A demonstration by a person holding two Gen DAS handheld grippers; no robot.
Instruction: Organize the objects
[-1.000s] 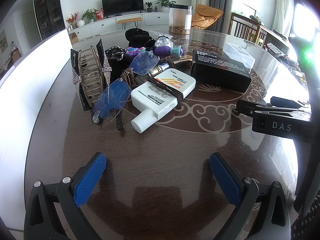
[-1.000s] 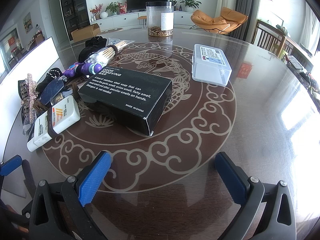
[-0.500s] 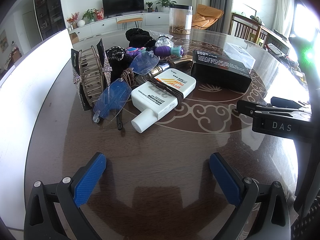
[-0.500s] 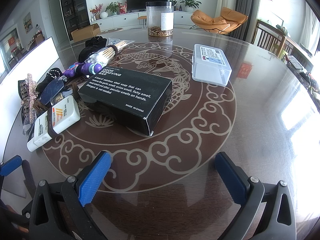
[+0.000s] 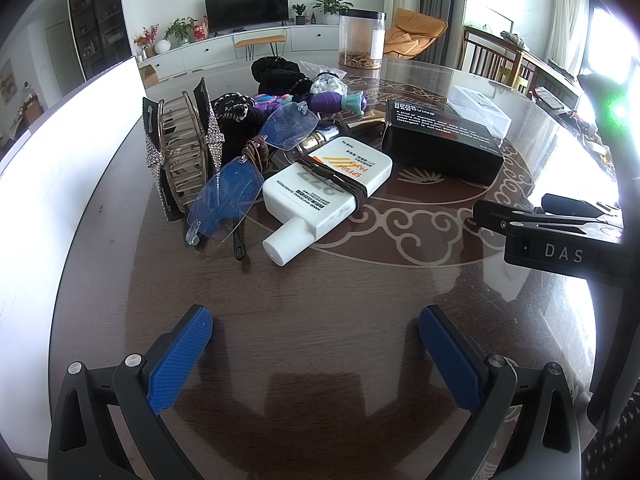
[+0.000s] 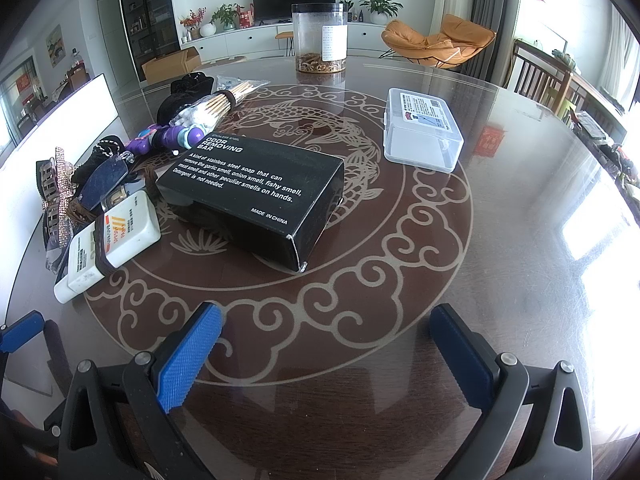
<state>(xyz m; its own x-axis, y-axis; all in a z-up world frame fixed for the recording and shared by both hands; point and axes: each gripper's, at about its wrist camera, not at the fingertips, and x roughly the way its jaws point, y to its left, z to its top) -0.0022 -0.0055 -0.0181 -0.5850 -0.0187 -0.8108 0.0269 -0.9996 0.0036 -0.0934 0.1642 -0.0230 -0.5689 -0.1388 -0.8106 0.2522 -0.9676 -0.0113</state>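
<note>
- The clutter — sunscreen bottle [image 5: 326, 190], blue glasses [image 5: 256, 172], hair clip [image 5: 182, 152], black box [image 6: 252, 196] — lies heaped on the left part of the desk [image 6: 500, 260]; a clear case [image 6: 422, 132] sits apart
- Nothing looks sorted yet
- Left claw [image 5: 316, 360] and right claw [image 6: 326, 354] both gape, empty

Black box [image 6: 256, 196], centre of the right wrist view: "STAINLESS STEEL ODOR REMOVING BAR", a paragraph on removing garlic, onion and fishy smells from hands, and "MADE IN CHINA". White sunscreen bottle [image 5: 326, 186], at 9 o'clock of the box: "SPF50+ PA+++". Right gripper's body [image 5: 564, 254], at 3 o'clock in the left wrist view: "DAS".
</note>
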